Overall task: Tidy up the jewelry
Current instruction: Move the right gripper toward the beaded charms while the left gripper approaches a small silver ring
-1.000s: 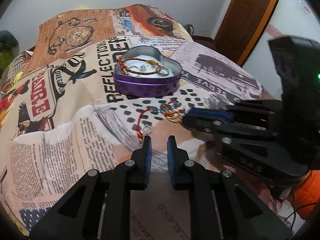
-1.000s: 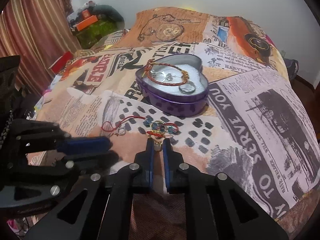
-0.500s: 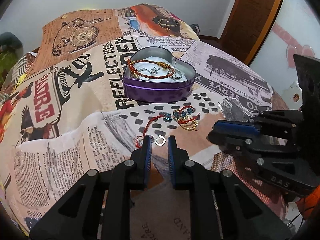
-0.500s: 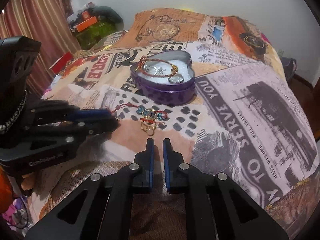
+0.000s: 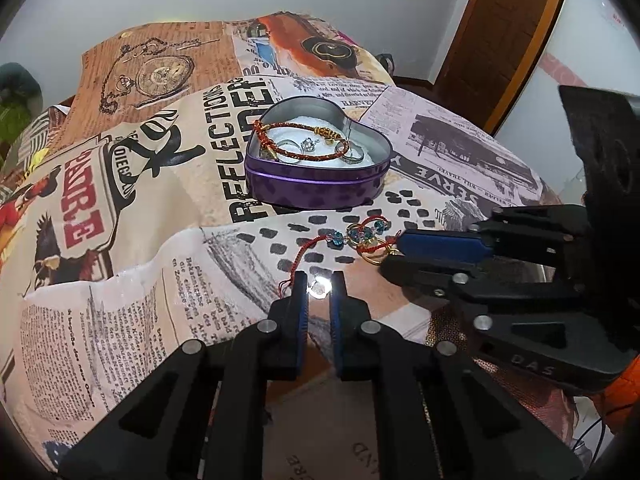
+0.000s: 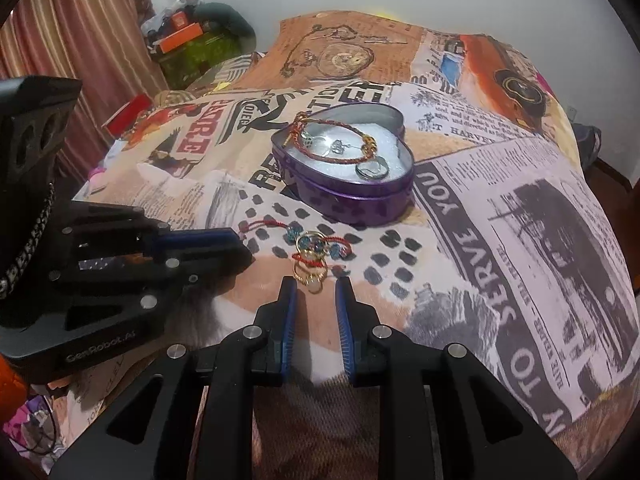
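A purple heart-shaped tin (image 5: 316, 190) (image 6: 352, 196) stands open on the printed cloth, holding a red-and-gold bracelet (image 5: 304, 146) and silver rings. In front of it lies a red cord bracelet with blue beads (image 5: 352, 236) (image 6: 316, 246) tangled with gold rings (image 5: 376, 254) (image 6: 308, 276). My left gripper (image 5: 319, 282) is slightly open, its tips on either side of a small silver ring (image 5: 319, 286) on the cloth. My right gripper (image 6: 316, 286) is open and empty, tips just short of the gold rings.
The bed is covered by a newspaper-print cloth (image 5: 120, 240). A wooden door (image 5: 504, 32) stands at the right. Striped curtains (image 6: 72, 32) and a green box with clutter (image 6: 200, 48) lie at the left beyond the bed edge.
My left gripper moved forward until its tips straddle the silver ring. My right gripper opened wider and moved up to the gold rings.
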{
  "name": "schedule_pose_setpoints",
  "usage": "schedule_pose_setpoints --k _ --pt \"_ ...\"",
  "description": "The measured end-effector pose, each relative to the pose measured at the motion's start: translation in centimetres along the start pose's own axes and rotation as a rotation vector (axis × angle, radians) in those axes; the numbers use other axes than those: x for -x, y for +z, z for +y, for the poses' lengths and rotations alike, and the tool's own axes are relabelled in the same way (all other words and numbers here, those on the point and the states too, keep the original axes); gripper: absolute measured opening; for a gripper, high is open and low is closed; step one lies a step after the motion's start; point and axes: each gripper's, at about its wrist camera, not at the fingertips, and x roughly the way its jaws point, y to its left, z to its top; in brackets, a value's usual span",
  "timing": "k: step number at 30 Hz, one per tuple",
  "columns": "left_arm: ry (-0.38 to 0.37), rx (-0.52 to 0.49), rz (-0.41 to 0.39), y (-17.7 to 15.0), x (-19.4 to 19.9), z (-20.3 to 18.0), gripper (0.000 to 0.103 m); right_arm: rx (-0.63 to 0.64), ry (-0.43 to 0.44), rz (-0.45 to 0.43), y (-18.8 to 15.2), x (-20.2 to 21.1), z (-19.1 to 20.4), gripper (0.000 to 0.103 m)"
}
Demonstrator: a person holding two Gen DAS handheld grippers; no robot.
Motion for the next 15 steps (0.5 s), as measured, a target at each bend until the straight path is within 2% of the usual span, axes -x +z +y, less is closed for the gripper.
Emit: schedule_pose_setpoints --k 7,15 --pt "0.001 0.008 -0.010 -0.1 0.4 -0.1 0.009 0.029 -0.001 0.000 0.1 -0.5 0.4 0.015" --pt "0.020 0.003 -0.034 -0.6 2.2 -0.7 0.009 0.007 -0.011 -0.017 -0.4 0.9 0.6 0.013"
